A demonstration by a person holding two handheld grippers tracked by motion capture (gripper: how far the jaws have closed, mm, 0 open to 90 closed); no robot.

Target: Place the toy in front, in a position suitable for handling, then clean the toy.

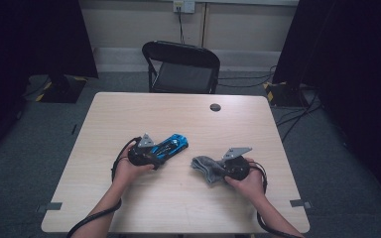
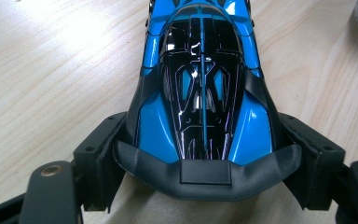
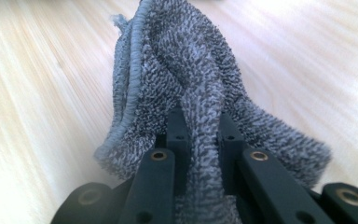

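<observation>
A blue and black toy car point(image 1: 171, 147) lies on the wooden table point(image 1: 129, 114), left of centre. My left gripper point(image 1: 154, 157) is shut on its near end; in the left gripper view the jaws press both flanks of the toy car point(image 2: 200, 93) at its black bumper. A crumpled grey cloth point(image 1: 206, 166) rests on the table right of the car. My right gripper point(image 1: 222, 169) is shut on it; in the right gripper view a fold of the grey cloth point(image 3: 182, 79) is pinched between the two jaws, and the rest bunches up ahead on the wood.
A black folding chair point(image 1: 181, 67) stands beyond the table's far edge. A small dark round disc point(image 1: 215, 107) sits in the tabletop near the far edge. Bare wood surrounds both hands, with dark stands and cables on the floor at either side.
</observation>
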